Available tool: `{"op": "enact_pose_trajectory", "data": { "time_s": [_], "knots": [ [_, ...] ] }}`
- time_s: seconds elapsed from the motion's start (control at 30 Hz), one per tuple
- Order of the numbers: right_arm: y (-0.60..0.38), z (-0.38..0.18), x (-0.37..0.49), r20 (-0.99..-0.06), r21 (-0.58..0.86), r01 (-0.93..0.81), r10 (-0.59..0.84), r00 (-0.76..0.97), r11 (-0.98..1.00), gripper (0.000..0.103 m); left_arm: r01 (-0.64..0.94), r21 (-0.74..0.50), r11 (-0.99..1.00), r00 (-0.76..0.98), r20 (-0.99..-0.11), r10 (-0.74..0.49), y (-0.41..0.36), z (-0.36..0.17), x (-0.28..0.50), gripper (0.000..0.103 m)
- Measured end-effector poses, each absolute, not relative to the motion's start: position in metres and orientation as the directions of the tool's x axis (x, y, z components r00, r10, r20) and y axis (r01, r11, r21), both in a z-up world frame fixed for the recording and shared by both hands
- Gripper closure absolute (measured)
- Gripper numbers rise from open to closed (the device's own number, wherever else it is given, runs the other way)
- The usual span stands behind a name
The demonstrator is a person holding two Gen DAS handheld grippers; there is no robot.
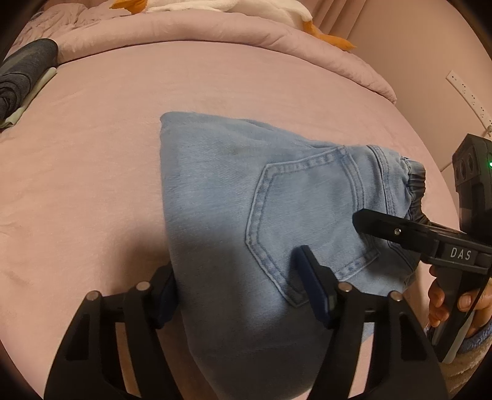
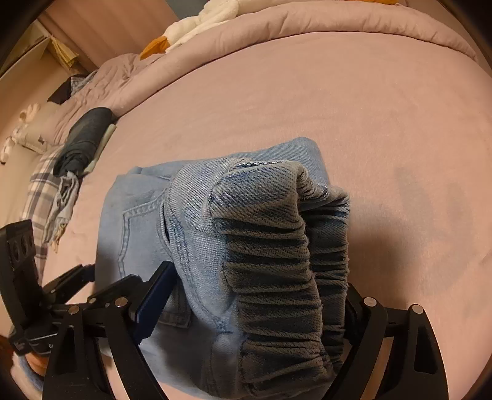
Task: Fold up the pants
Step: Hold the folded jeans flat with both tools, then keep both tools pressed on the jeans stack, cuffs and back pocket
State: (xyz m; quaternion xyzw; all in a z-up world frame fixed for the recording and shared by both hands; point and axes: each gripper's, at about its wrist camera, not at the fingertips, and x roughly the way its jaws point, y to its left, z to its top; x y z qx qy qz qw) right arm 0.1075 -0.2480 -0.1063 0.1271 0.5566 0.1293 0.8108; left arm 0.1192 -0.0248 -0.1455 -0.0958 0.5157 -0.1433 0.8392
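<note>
The folded light-blue denim pants (image 1: 246,197) lie on the pink bed sheet (image 1: 92,147), filling the centre and lower middle of both views, back pocket up and the gathered elastic waistband (image 2: 286,270) at the right end in the left wrist view.

Left gripper (image 1: 240,292): the black jaws straddle the near end of the pants, one dark blue pad at the left edge of the denim, the other lying on the cloth by the pocket's lower corner. Whether the pads press on the fabric cannot be told.

Right gripper (image 2: 255,310): the jaws stand wide apart on either side of the bunched waistband. The left pad sits against the denim; the right pad is hidden behind the waistband, so a grip cannot be confirmed. In the left wrist view one of its fingers (image 1: 396,230) reaches across the waistband end from the right edge, with the person's hand (image 1: 442,304) on the handle below.

Surroundings: a dark grey folded garment (image 1: 24,74) at the upper left edge, well apart from the pants. A plaid cloth (image 2: 43,190) lies below it at the left in the right wrist view. A rolled pink quilt (image 1: 215,30) runs along the top, with a white and orange plush toy (image 2: 196,27) on it. A white power strip (image 1: 467,92) hangs on the wall, upper right.

Open sheet lies above and to the left of the pants in the left wrist view.
</note>
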Motion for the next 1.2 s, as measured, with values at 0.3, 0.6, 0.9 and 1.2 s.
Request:
{"op": "enact_pose_trajectory", "data": {
  "time_s": [0.3, 0.6, 0.9, 1.2],
  "knots": [
    [-0.248, -0.098, 0.098, -0.857, 0.344, -0.049, 0.335, 0.391, 0.938, 0.025, 0.127, -0.309, 0.942, 0.462, -0.823, -0.332, -0.019, -0.137, 0.112, 0.064],
    [-0.243, -0.079, 0.087, -0.833, 0.309, -0.068, 0.305, 0.462, 0.948, 0.045, 0.121, -0.304, 0.945, 0.514, -0.796, -0.321, -0.019, -0.125, 0.098, 0.075],
    [-0.228, -0.061, 0.079, -0.797, 0.312, -0.128, 0.333, 0.504, 0.941, 0.054, 0.110, -0.305, 0.946, 0.545, -0.778, -0.314, -0.015, -0.113, 0.081, 0.075],
    [-0.209, -0.047, 0.071, -0.773, 0.307, -0.190, 0.361, 0.522, 0.932, 0.055, 0.082, -0.305, 0.949, 0.575, -0.763, -0.295, -0.006, -0.102, 0.069, 0.075]
  ]
}}
